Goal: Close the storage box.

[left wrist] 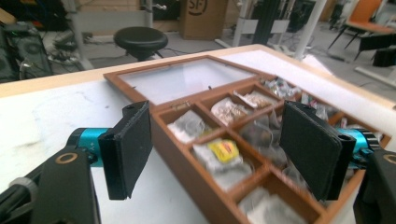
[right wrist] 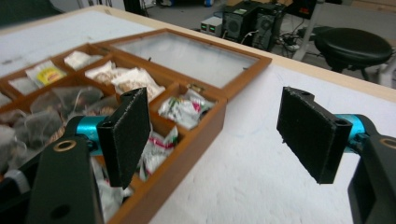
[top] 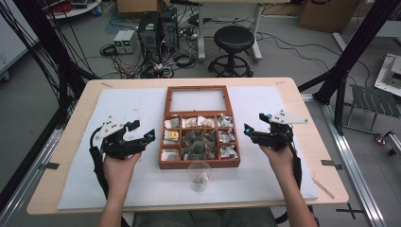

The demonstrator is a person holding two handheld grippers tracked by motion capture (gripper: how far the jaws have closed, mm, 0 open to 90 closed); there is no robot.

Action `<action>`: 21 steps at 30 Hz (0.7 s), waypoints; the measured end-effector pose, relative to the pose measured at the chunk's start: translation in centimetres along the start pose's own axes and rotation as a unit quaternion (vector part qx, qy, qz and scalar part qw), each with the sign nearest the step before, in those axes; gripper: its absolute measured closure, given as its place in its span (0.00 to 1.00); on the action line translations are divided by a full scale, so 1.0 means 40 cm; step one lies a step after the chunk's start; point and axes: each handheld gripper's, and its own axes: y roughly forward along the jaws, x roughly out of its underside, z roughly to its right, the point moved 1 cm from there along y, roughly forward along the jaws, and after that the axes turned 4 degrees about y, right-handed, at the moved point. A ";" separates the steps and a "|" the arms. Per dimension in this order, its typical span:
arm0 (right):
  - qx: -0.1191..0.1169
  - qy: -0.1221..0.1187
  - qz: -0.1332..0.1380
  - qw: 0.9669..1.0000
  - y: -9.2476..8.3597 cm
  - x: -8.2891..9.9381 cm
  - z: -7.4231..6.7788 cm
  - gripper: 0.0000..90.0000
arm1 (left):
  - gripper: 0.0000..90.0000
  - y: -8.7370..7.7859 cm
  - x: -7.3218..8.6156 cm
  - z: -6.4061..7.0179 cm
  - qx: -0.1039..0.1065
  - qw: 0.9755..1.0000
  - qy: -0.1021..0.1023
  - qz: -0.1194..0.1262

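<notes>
Cup: clear plastic one (top: 199,175) sits nearest the person, just in front of the box's near wall, with something small and pale inside, can't make out what.
Left gripper: (top: 142,137) held in the left hand (top: 119,166), over the white mat left of the box; jaws spread wide, nothing between them. In its own view the box's corner sits right in the gap.
Right gripper: (top: 253,131) held in the right hand (top: 279,156), right of the box; also wide open and holding nothing, one jaw over the box edge and the other over bare mat in its own view.
Open room: plenty of bare white mat (top: 85,179) on both sides of the box and along the near edge, apart from the cup.
Box: wooden compartment box (top: 163,142), middle of the table, small cells stuffed with tea bags and sachets; one yellow-labelled packet (left wrist: 223,150) in a left-side cell.
Lid: glass-panelled lid (top: 197,100) lying open and flat behind the box, taking up the far middle of the mat.
Table edge: light wood rim (top: 326,156) shows all round the mat.
Beyond: black stool (top: 233,41), computer towers (top: 158,29) and tangled cables on the floor.
</notes>
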 end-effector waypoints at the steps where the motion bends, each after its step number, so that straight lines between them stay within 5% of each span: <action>1: -0.001 0.000 0.000 1.000 0.006 -0.007 0.004 0.29 | 0.27 0.015 -0.009 -0.006 -0.002 1.000 -0.001 0.000; 10: 0.023 0.011 -0.015 1.000 0.091 -0.060 0.054 0.29 | 0.27 0.127 -0.045 -0.059 -0.013 1.000 -0.008 -0.012; 21: 0.020 0.021 -0.038 0.999 0.186 -0.104 0.079 0.30 | 0.27 0.225 -0.058 -0.117 -0.025 0.999 -0.008 -0.039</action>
